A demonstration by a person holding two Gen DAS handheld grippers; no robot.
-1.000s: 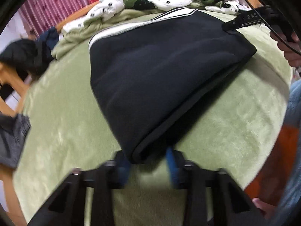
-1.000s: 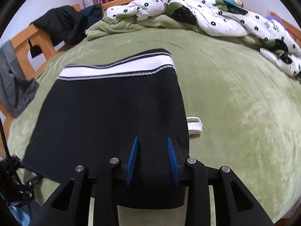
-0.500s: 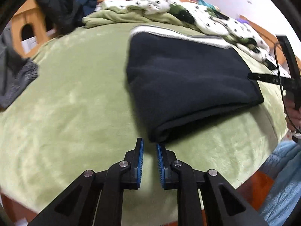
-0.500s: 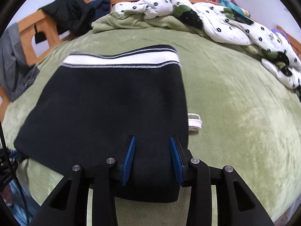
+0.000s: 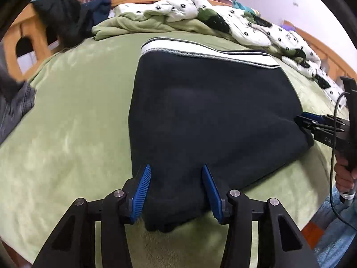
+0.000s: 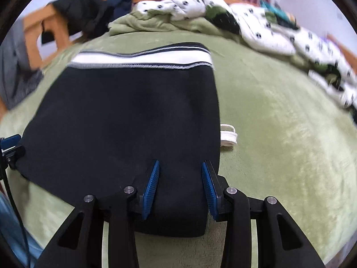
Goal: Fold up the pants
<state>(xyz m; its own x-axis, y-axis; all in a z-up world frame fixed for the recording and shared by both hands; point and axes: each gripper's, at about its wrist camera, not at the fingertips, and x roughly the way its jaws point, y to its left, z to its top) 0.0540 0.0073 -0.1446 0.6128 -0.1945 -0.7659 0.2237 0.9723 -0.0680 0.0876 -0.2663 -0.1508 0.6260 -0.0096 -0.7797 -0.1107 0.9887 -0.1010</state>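
The dark navy pants (image 5: 212, 116) lie folded flat on the green bed, with a white-striped waistband (image 5: 207, 52) at the far edge. My left gripper (image 5: 176, 189) is open, its blue pads on either side of the near left corner of the fold. My right gripper (image 6: 179, 187) is open over the near right corner of the pants (image 6: 125, 120). It also shows in the left wrist view (image 5: 312, 122) at the pants' right edge. A white drawstring loop (image 6: 227, 135) sticks out beside the pants.
The green blanket (image 5: 67, 134) covers the bed. A white spotted quilt (image 5: 245, 29) and bunched green bedding lie at the back. Dark clothes (image 5: 64, 15) hang on the wooden frame at the left. Grey cloth (image 5: 13, 107) hangs over the left edge.
My left gripper was shut just short of the pants; it has opened and moved forward around the near left corner. My right gripper stays open over its corner.
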